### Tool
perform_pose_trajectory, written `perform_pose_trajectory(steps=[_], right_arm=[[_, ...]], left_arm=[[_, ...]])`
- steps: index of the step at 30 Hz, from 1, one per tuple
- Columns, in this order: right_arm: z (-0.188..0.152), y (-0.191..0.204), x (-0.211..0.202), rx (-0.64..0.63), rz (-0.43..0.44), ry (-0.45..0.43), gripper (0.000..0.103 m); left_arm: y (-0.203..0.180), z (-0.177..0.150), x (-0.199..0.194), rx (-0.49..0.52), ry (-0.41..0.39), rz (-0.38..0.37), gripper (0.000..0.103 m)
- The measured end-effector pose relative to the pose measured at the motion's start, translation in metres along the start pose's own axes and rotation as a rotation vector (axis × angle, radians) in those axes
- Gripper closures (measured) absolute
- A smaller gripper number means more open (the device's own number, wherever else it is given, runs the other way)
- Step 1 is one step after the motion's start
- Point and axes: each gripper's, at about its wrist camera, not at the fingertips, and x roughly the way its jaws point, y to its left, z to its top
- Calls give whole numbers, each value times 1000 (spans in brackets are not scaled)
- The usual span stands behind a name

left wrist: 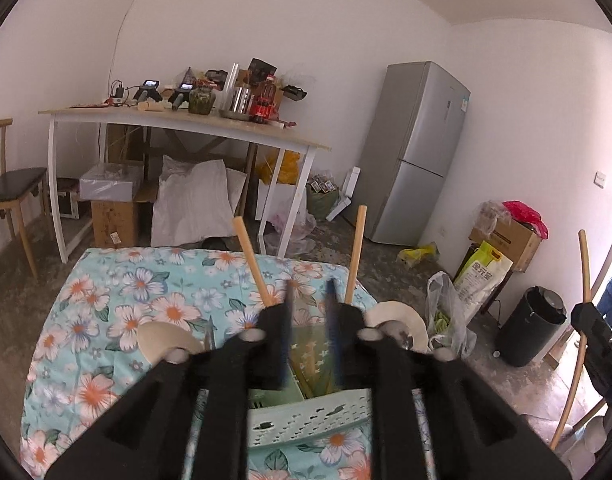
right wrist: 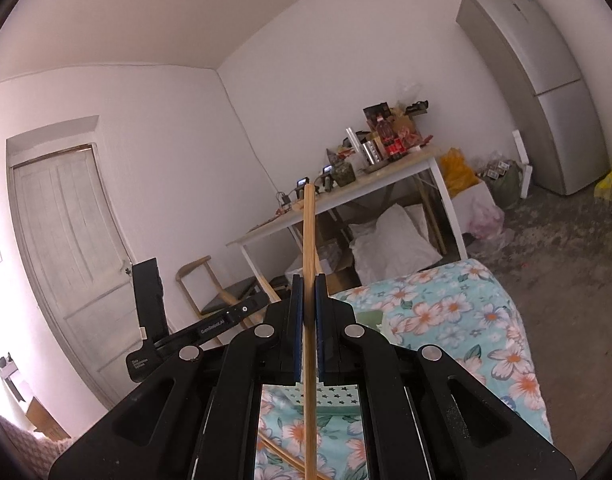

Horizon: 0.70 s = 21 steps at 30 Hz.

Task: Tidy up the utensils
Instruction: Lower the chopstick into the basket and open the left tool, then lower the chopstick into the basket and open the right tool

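My left gripper (left wrist: 309,292) hangs over a mint-green perforated utensil basket (left wrist: 306,420) on the floral-cloth table (left wrist: 126,300). Its blue pads stand apart and nothing shows between them. Two wooden handles (left wrist: 250,260) (left wrist: 356,252) rise just behind its fingers. A pale rounded piece, like a spoon bowl, lies on each side (left wrist: 166,340) (left wrist: 402,320). My right gripper (right wrist: 308,280) is shut on a long bamboo stick (right wrist: 309,240) that runs upright between its pads. From the left wrist view that right gripper (left wrist: 590,320) sits at the far right with the bamboo stick (left wrist: 585,264).
Another thin stick (right wrist: 274,452) lies on the cloth below the right gripper. Beyond the table stand a cluttered white desk (left wrist: 186,120), a chair (left wrist: 10,192), a grey fridge (left wrist: 422,152), a black bin (left wrist: 530,328), bags and boxes on the floor.
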Motion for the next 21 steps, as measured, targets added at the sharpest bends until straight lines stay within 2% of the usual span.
perform_pose_trajectory(steps=[1,6,14,16,18,21], right_arm=[[0,0,0,0,1,1,99],[-1,1,1,1,5,7,99],[2,4,3,-4,14,18,99],[3,3,6,3,24,28,99],[3,2,10,16,42,46,99],[1,3,23,50,93,105,99]], left_arm=[[0,0,-2,0,-4,4,63],[-4,1,-12,21,-30,22,49],[1,-2,-49,1,-131,36,42],[-3,-7,-61,7,-140,1,42],[-11,-17,-73,41,-125,-79,42],[-24,-34,-76,72,-40,-211,42]])
